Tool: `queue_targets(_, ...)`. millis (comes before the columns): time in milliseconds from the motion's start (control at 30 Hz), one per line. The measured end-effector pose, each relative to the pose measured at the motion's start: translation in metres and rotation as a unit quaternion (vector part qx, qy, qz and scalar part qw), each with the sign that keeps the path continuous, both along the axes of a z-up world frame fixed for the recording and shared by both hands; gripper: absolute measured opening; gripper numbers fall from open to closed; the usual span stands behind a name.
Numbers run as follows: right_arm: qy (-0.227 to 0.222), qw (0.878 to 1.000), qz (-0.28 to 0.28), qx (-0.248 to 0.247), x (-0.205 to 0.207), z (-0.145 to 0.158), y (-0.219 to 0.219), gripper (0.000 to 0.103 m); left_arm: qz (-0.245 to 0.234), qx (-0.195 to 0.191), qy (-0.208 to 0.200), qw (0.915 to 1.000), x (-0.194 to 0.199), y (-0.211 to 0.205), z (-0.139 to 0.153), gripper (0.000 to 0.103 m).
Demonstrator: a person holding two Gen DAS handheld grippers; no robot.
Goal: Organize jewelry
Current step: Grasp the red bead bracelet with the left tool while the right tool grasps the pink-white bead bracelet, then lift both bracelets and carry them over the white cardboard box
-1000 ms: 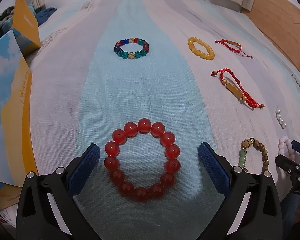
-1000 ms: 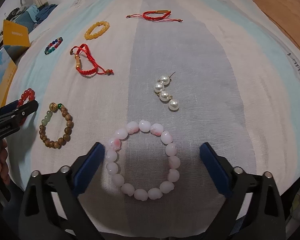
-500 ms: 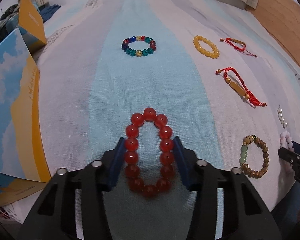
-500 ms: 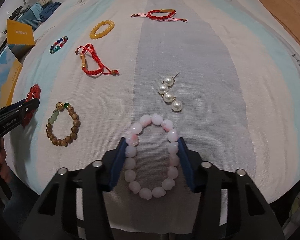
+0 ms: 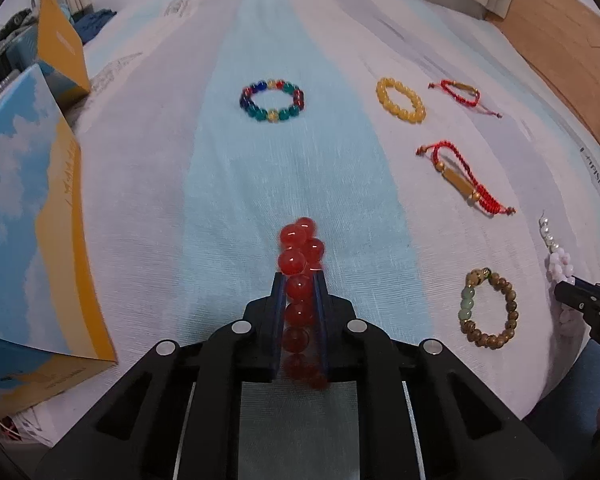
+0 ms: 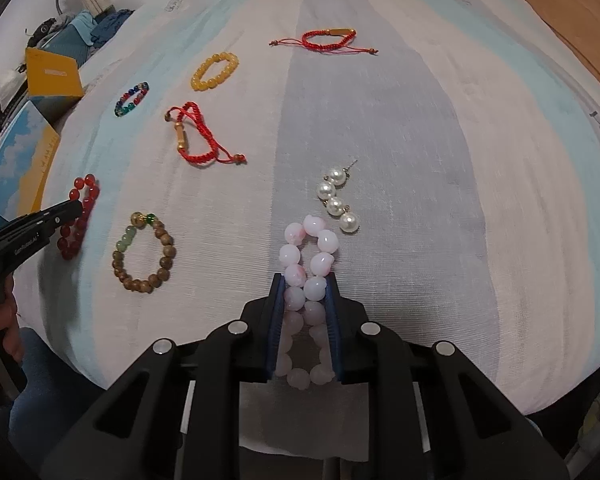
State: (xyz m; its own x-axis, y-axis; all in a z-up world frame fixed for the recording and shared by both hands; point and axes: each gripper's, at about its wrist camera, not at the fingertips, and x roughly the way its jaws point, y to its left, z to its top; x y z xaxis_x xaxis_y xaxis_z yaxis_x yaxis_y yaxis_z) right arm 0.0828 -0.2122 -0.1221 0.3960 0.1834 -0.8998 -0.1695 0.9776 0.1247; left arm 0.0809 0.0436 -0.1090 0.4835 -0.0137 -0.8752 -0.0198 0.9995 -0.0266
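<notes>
A red bead bracelet (image 5: 300, 264) is being squeezed flat into a narrow double row by the left gripper (image 5: 299, 280), whose blue pads (image 5: 277, 300) are closing in against the beads on both sides. The bracelet is lying on the striped cloth (image 5: 220, 200) at the near left, with its far end sticking out past the fingertips. The beads are seen to be round, glossy and translucent.

Left of it, a blue-and-yellow printed box (image 5: 28, 240) is standing at the cloth's edge. Further back, a multicoloured bead bracelet (image 5: 272, 100) is lying flat as an open ring. To the right, a yellow bead bracelet (image 5: 400, 100) and two red braided cord bracelets (image 5: 460, 94) (image 5: 460, 180) are spread well apart. A brown wooden bead bracelet (image 6: 144, 252) with green beads is resting between the two grippers, touching neither.

At the near right, a pale pink bead bracelet (image 6: 306, 276) is being pinched into a long oval by the right gripper (image 6: 306, 282), its jaws closing, with pads pressing on both rows. The beads are matte and slightly irregular. Just beyond it, a string of four white pearls (image 6: 336, 200) is lying close but apart.

The cloth is shown as a fine woven gauze in pale blue, grey and white bands.
</notes>
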Motion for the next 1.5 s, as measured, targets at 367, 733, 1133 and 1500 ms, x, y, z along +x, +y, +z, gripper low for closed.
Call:
queue_targets(367,-0.011,1.0,0.001,0.012,-0.005,0.014,-0.001,0.019,-0.003,-0.015,0.008,0.9999,-0.002,0.006,0.001,0.012)
queue_targets(733,-0.022,1.0,0.0,0.019,-0.005,0.025,-0.002,0.019,-0.008,-0.025,-0.004,0.9996,-0.006,0.001,0.016,0.012)
queue_targets(1133,-0.039,0.999,-0.004,0.018,-0.004,0.046,0.0,0.019,-0.011,-0.041,-0.02,0.9989,-0.01,-0.003,0.041,0.012)
queue_targets(1500,-0.051,0.999,-0.005,0.019,0.0,0.068,0.006,0.019,-0.015,-0.045,-0.041,0.998,-0.013,-0.004,0.071,0.012)
